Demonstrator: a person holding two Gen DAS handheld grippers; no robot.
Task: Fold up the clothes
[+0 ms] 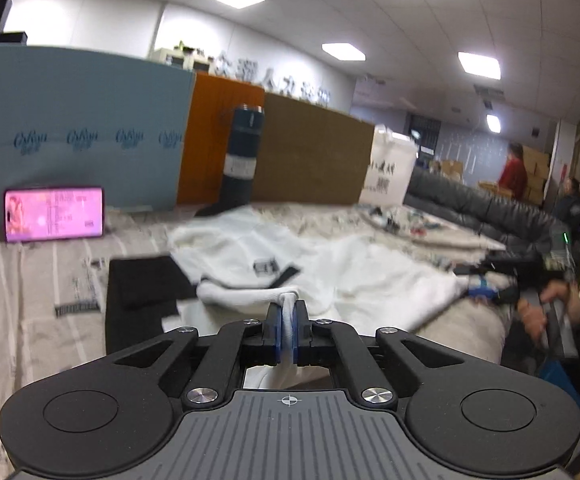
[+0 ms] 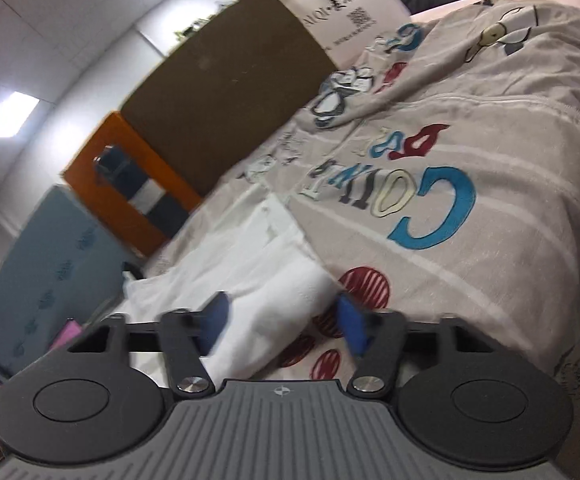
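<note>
A white garment (image 1: 329,256) lies spread on a bed covered by a printed beige sheet (image 1: 38,280). My left gripper (image 1: 288,312) is shut on a bunched fold of the white garment near its collar and holds it up. In the right wrist view, my right gripper (image 2: 282,320) is open, its blue pads (image 2: 351,320) on either side of a rolled edge of the white garment (image 2: 258,280), not closed on it. The right gripper also shows far right in the left wrist view (image 1: 485,292), held by a hand.
A black folded garment (image 1: 142,296) lies left of the white one. A lit phone (image 1: 54,214) leans on a blue board (image 1: 74,120). A dark bottle (image 1: 242,156), orange and brown boards (image 1: 313,152), a white bag (image 1: 389,168) and a dark sofa (image 1: 481,208) stand behind.
</note>
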